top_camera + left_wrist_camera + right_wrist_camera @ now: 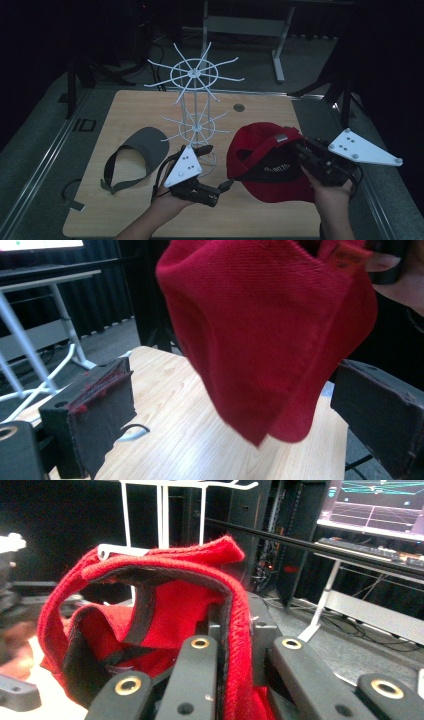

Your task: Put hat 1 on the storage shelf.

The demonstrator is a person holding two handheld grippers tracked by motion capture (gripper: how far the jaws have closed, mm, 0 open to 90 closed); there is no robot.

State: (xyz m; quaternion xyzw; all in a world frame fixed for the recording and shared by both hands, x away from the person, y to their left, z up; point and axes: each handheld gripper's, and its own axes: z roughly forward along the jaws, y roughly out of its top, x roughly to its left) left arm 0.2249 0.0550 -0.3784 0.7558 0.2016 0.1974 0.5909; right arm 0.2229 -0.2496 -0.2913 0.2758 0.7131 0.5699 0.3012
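The wire hat stand (195, 100) rises beyond and between both grippers, its hooks fanning outward. The red cap (265, 162) hangs just ahead of the right gripper (300, 150), whose jaws are clamped together on the back rim, the brim pointing toward the left gripper (220, 187). That gripper sits just beside the cap's lower edge; its jaws stand apart with the red cloth dangling between them, untouched. The stand lies nearer the left hand.

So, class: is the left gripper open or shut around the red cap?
Open. In the left gripper view the left gripper has its jaws set wide apart, and the red cap hangs between them without touching either.
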